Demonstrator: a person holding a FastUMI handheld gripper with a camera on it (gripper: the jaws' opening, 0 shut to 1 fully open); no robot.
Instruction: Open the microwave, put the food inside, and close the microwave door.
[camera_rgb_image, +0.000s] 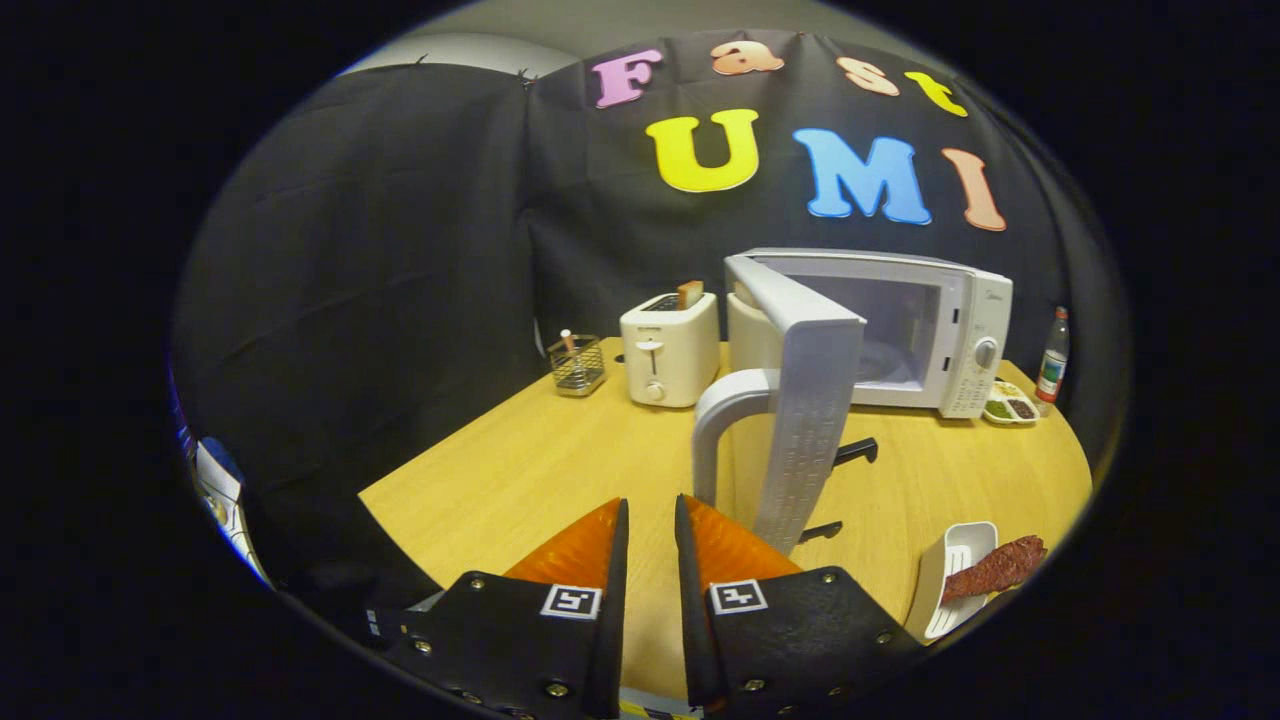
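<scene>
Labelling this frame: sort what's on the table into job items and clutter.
Job: microwave, its open door, food on white tray, gripper with fingers nearly closed on nothing.
Clutter: toaster, wire basket, bottle, small dish.

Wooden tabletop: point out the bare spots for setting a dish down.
Widest bare patch: wooden tabletop between the gripper, its fingers nearly closed on nothing, and the cream toaster. Crowded: around the white microwave's open door and white food tray.
</scene>
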